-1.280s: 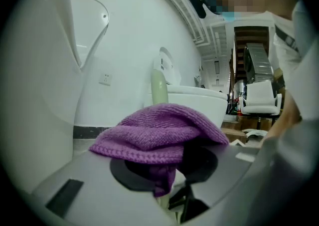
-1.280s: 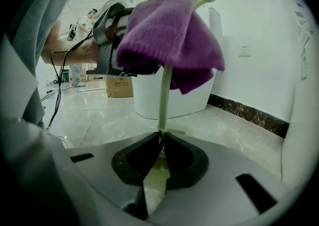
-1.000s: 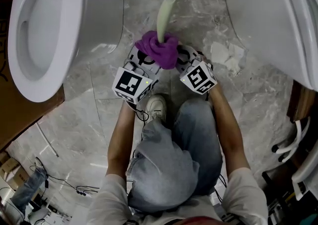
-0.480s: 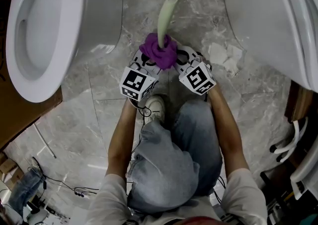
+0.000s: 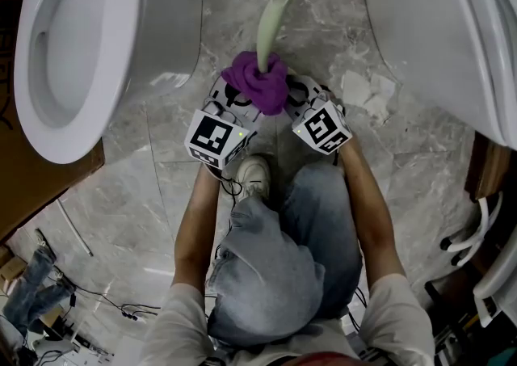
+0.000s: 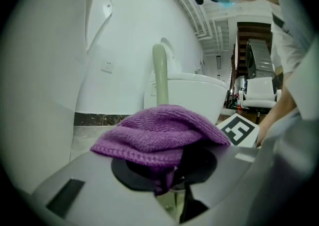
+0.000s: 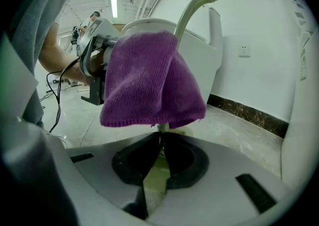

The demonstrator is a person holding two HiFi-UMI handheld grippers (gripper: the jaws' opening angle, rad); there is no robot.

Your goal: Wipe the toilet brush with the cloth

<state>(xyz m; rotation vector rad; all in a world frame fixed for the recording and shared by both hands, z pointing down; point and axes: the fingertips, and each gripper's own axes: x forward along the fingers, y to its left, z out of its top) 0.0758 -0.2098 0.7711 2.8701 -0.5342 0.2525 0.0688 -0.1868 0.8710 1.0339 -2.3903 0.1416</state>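
The pale green toilet brush (image 5: pixel 271 17) stands upright on the marble floor, its handle rising between both grippers. A purple knitted cloth (image 5: pixel 257 82) is bunched round the shaft. My left gripper (image 5: pixel 236 103) is shut on the cloth (image 6: pixel 159 132), with the green handle (image 6: pixel 159 75) rising behind it. My right gripper (image 5: pixel 297 98) is shut on the brush shaft (image 7: pixel 160 129) just under the hanging cloth (image 7: pixel 149 80). The curved handle top (image 7: pixel 192 8) shows above. The brush head is hidden.
A white toilet (image 5: pixel 73 41) stands at the left and another toilet (image 5: pixel 452 25) at the right. White scraps (image 5: pixel 363 88) lie on the floor beside the right gripper. The person's shoe (image 5: pixel 254 170) and knees are just behind. Cables (image 5: pixel 89 296) trail at lower left.
The left gripper with the cloth slid a little up the brush shaft half a second ago and has come back down. The right gripper has held still.
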